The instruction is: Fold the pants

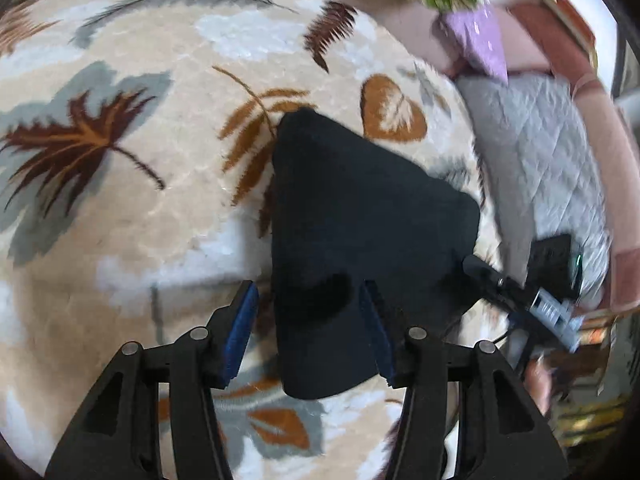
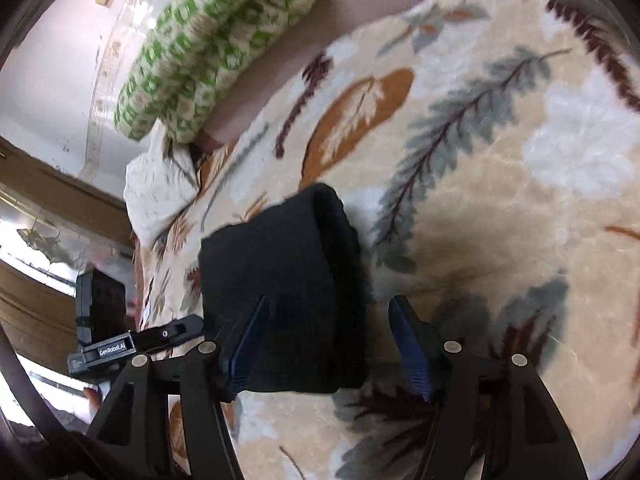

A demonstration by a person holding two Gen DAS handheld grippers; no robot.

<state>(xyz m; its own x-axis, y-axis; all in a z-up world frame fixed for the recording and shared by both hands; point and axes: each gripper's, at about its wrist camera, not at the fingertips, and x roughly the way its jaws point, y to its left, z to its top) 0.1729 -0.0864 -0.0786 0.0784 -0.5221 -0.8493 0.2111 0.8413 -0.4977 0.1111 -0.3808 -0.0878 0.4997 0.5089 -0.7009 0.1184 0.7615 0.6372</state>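
Observation:
The black pants (image 1: 352, 240) lie folded into a compact bundle on a leaf-patterned blanket (image 1: 140, 200). My left gripper (image 1: 308, 312) is open, its blue-padded fingers spread either side of the bundle's near end, not clamped on it. The right gripper shows in this view (image 1: 520, 292) at the bundle's right edge. In the right wrist view the pants (image 2: 280, 280) show stacked folded layers. My right gripper (image 2: 328, 328) is open, its fingers spread around the bundle's near end. The left gripper (image 2: 140, 340) sits at the bundle's left side.
A green and white patterned pillow (image 2: 216, 40) lies at the far edge. A grey quilted cover (image 1: 536, 152) and a purple cloth (image 1: 480, 40) lie to the right. A white cloth (image 2: 160, 188) is bunched at the blanket's edge. Wooden furniture (image 2: 40, 300) stands beyond.

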